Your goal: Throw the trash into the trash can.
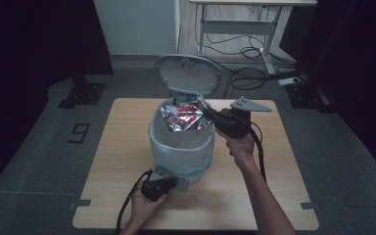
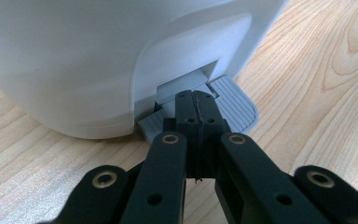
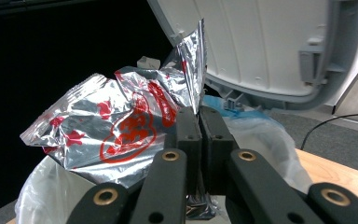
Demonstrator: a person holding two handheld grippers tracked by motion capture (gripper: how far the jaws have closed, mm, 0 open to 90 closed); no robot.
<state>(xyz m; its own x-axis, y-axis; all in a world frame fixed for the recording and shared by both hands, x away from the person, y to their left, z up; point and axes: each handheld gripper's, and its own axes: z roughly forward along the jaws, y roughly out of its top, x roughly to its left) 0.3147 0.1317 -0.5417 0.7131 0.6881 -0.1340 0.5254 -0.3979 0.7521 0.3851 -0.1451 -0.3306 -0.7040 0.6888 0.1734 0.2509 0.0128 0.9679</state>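
A white pedal bin (image 1: 182, 147) with a plastic liner stands on the wooden table (image 1: 117, 161), its lid (image 1: 188, 74) raised. A crumpled silver and red foil wrapper (image 1: 183, 116) (image 3: 116, 126) hangs over the bin's mouth. My right gripper (image 1: 209, 113) (image 3: 199, 116) is shut on the wrapper's edge, held from the bin's right side. My left gripper (image 1: 172, 183) (image 2: 196, 100) is shut with nothing between its jaws, its tips pressing down on the grey pedal (image 2: 235, 100) at the bin's base.
The bin's white wall (image 2: 74, 60) stands close in front of the left gripper. Beyond the table stand a desk frame (image 1: 235, 27) and loose cables (image 1: 254, 73) on the floor. Bare tabletop lies left and right of the bin.
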